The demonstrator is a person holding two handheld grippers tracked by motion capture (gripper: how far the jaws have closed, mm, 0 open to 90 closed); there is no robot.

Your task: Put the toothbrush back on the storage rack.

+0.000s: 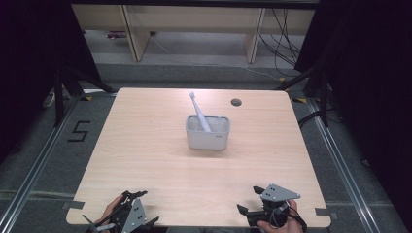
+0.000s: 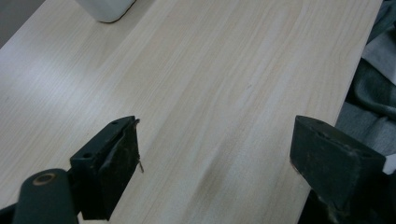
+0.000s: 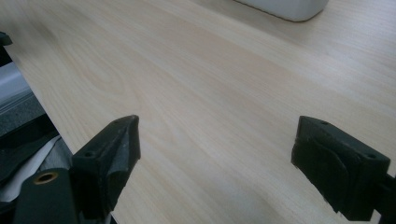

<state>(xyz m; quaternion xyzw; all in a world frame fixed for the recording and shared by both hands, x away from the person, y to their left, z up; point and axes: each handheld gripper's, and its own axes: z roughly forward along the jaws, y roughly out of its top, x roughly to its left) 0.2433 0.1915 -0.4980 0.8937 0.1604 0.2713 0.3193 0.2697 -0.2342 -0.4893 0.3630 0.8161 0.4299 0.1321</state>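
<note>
White holder (image 1: 208,132) with toothbrush (image 1: 199,112) sits well beyond both gaping hand-held grippers.

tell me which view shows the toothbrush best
The high view: the toothbrush leans whole in the white holder, head up. The gripper views catch just a corner of that holder's base, no brush.

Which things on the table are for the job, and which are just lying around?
Probably for the job:
toothbrush, leaning in the holder
holder, mid-table
left gripper and right gripper, both open and empty

Just there:
hole in the table
cables on the floor behind
</note>
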